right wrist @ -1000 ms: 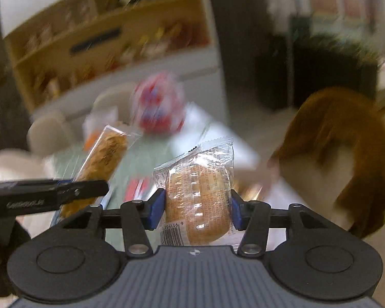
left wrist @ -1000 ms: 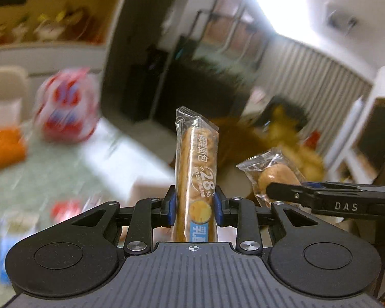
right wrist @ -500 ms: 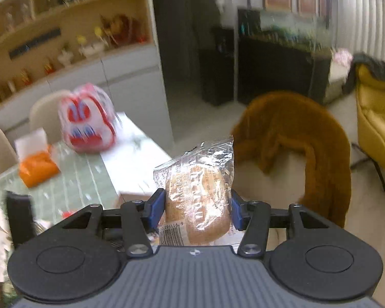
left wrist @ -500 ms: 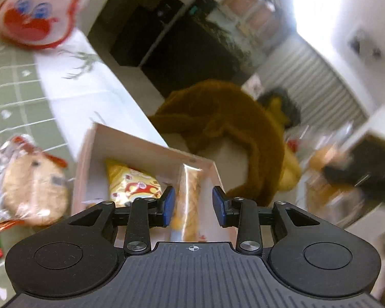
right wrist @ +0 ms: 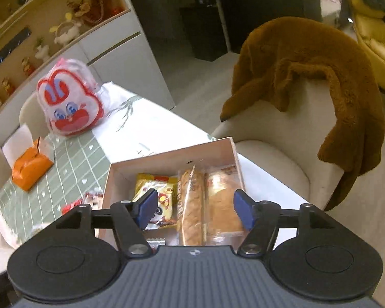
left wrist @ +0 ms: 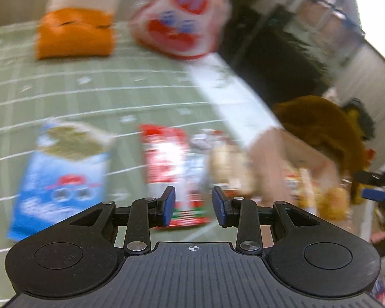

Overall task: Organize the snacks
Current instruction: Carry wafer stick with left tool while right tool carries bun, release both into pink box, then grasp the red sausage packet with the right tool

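In the right wrist view, a pale cardboard box (right wrist: 166,157) on the table holds a yellow snack pack (right wrist: 156,192), a long bread stick pack (right wrist: 191,205) and a wrapped bun (right wrist: 222,205). My right gripper (right wrist: 196,209) is open and empty above the box. In the blurred left wrist view, my left gripper (left wrist: 193,205) is open and empty above a red and white snack pack (left wrist: 166,164). A blue snack pack (left wrist: 61,179) lies to its left. The box (left wrist: 282,154) is a blur at the right.
A green checked tablecloth (left wrist: 89,97) covers the table. An orange pouch (right wrist: 30,166) and a rabbit-face bag (right wrist: 69,105) sit at the far side. A pale chair with a brown fleece (right wrist: 308,77) stands beside the table by the box.
My left gripper let the bread stick go into the box, then swung left over the loose packs. My right gripper opened and released the bun into the box.
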A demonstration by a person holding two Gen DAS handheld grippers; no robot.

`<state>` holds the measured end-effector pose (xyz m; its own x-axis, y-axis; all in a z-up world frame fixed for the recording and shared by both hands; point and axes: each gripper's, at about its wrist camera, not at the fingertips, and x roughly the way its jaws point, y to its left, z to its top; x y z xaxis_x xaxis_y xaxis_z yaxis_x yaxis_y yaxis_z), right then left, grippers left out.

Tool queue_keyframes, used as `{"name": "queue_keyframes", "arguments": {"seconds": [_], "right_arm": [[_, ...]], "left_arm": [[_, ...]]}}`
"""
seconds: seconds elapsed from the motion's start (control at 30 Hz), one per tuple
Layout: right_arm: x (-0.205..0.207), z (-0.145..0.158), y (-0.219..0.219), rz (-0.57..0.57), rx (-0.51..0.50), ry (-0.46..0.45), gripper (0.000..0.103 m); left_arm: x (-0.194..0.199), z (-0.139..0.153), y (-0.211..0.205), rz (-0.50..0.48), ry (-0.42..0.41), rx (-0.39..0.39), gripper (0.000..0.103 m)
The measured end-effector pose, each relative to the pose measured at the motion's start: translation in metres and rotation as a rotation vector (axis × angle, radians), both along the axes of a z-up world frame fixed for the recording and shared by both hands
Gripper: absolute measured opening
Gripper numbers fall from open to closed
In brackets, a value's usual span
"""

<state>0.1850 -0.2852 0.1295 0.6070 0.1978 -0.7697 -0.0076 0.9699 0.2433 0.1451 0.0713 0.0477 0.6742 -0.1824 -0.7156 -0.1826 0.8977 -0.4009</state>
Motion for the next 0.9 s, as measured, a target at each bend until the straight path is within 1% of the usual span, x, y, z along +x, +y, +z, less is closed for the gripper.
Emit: {"name": "queue_keyframes", "arguments": {"seconds": [0.07,0.1,0.23,0.33,0.4,0.5,0.57,0.7,0.73,0.77,0.8,0.83,0.87,0.9], "right_arm": [[-0.004,0.001,0.020,0.050,-0.029,0.003,0.066],[-0.006,0.002,0.031,0.082,-0.036,0.006,0.066],[-0.003,0.000,0.093,0.223,-0.061,0.003,0.066],[0.012,-0.005,0.145,0.308,-0.089,0.003,0.070],[0.025,-0.012,0.176,0.345,-0.098,0.022,0.072],[0.055,-0.031,0.216,0.350,-0.112,0.065,0.073],[0.075,-0.046,0.236,0.339,-0.134,0.082,0.073],[0.103,-0.078,0.258,0.323,-0.234,0.129,0.072],[0.105,-0.084,0.261,0.322,-0.251,0.139,0.067],[0.103,-0.089,0.260,0.332,-0.248,0.157,0.054],[0.100,-0.091,0.260,0.342,-0.233,0.171,0.051],[0.095,-0.092,0.260,0.353,-0.223,0.180,0.043],[0.088,-0.091,0.259,0.373,-0.213,0.186,0.038],[0.078,-0.090,0.258,0.400,-0.202,0.192,0.037]], "left_arm": [[-0.004,-0.003,0.017,0.036,0.032,0.001,0.036],[-0.006,-0.004,0.022,0.038,0.039,0.000,0.036],[-0.016,-0.005,0.033,0.019,0.040,0.006,0.036],[-0.021,-0.008,0.037,-0.003,0.039,0.023,0.036],[-0.025,-0.008,0.037,-0.021,0.046,0.031,0.036],[-0.036,-0.007,0.042,-0.048,0.054,0.027,0.036],[-0.043,-0.008,0.048,-0.043,0.058,0.010,0.036],[-0.055,-0.011,0.061,-0.018,0.065,-0.010,0.036],[-0.057,-0.011,0.064,-0.011,0.066,-0.015,0.036],[-0.058,-0.011,0.067,-0.006,0.067,-0.021,0.036],[-0.059,-0.012,0.069,0.002,0.065,-0.030,0.036],[-0.058,-0.012,0.070,0.009,0.064,-0.034,0.036],[-0.057,-0.013,0.070,0.012,0.063,-0.035,0.036],[-0.056,-0.013,0.069,0.010,0.063,-0.034,0.036]]}}
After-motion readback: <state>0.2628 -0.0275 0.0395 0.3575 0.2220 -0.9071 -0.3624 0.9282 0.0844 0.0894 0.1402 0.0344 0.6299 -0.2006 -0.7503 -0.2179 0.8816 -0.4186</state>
